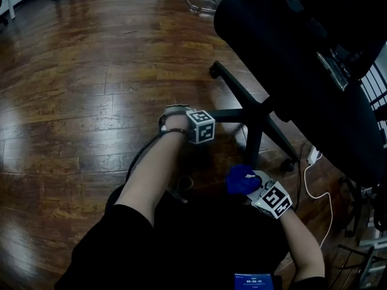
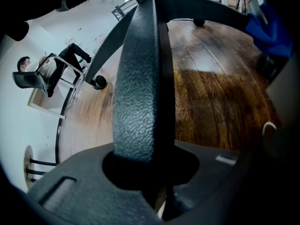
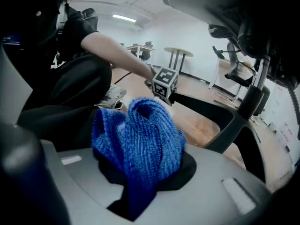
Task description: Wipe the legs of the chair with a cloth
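Floor [image 1: 72, 101] L free; chair legs [image 1: 240, 93] block R.

Office room: wood-plank floor [image 1: 72, 71], black swivel chair [image 1: 284, 41], round table [image 3: 178, 52] on thin legs, white walls [image 3: 197, 36], ceiling strip light [image 3: 124, 18].

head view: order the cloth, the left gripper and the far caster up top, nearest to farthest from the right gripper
1. cloth, bunched in the tongs of the right gripper.
2. left gripper, up and left, clamped on a leg.
3. caster, farthest, at the upper end of another leg.
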`<state>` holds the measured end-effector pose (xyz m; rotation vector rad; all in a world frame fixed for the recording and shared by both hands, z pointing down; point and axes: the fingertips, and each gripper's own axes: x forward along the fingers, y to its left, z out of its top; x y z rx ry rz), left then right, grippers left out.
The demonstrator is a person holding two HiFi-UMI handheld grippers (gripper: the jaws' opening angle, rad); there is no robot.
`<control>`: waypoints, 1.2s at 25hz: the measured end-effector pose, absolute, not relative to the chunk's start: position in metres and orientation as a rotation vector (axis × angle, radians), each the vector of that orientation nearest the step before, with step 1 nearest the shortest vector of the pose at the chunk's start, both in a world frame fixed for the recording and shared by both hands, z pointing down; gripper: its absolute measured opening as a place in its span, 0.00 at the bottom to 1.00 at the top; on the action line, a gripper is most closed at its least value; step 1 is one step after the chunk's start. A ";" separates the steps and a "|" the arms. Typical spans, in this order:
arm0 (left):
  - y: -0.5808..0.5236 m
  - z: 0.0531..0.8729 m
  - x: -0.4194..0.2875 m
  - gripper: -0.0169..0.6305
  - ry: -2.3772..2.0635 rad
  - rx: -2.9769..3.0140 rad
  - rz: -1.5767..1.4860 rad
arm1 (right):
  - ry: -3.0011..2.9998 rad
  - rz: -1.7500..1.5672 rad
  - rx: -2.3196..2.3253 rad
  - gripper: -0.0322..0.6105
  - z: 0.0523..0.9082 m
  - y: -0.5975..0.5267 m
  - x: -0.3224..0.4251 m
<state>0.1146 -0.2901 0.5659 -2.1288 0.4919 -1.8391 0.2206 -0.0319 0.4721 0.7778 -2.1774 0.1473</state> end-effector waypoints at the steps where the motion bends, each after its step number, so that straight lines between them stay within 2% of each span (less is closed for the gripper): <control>1: -0.290 0.566 0.115 0.13 0.494 -2.128 -1.839 | -2.177 0.147 0.761 0.18 0.473 -0.031 0.221; 5: -0.290 0.565 0.115 0.13 0.501 -2.127 -1.836 | -2.081 0.112 0.763 0.17 0.473 -0.063 0.230; 12: -0.290 0.564 0.117 0.13 0.498 -2.137 -1.816 | -1.969 0.021 1.144 0.17 0.438 -0.188 0.277; 17: -0.292 0.562 0.117 0.13 0.504 -2.137 -1.795 | -1.903 -0.006 1.275 0.17 0.424 -0.229 0.289; 22: -0.292 0.565 0.118 0.13 0.491 -2.134 -1.827 | -1.755 -0.136 1.222 0.17 0.437 -0.217 0.283; 30: -0.279 0.568 0.113 0.12 0.397 -2.158 -1.896 | -1.542 -0.188 0.598 0.18 0.506 -0.073 0.232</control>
